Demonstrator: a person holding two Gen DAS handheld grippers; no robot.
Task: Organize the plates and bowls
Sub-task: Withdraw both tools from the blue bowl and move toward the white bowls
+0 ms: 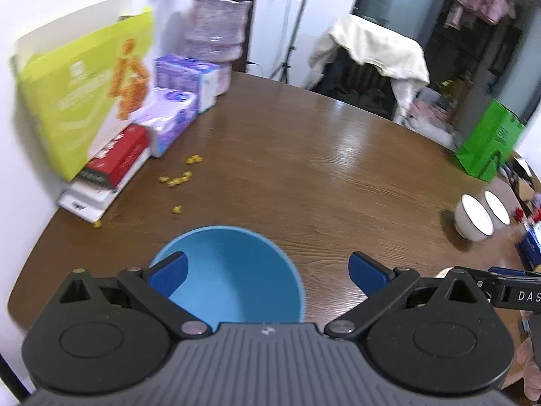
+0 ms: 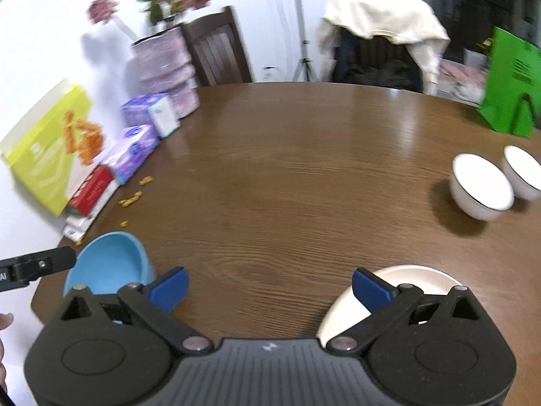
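A blue bowl (image 1: 233, 270) sits on the brown table near its front edge, right under my left gripper (image 1: 268, 272), whose jaws stand wide open with nothing pressed between them. In the right wrist view the same blue bowl (image 2: 108, 264) lies at the lower left and a cream plate (image 2: 405, 287) at the lower right, partly behind my right gripper (image 2: 270, 287), which is open over bare wood. Two white bowls (image 2: 480, 186) with dark rims stand side by side at the right; the left wrist view shows the white bowls (image 1: 473, 218) too.
Boxes and tissue packs (image 1: 135, 125) line the table's left edge, with small yellow crumbs (image 1: 175, 179) scattered beside them. A green paper bag (image 2: 510, 91) stands at the far right. Chairs, one draped with a cream cloth (image 2: 382, 17), stand behind the table.
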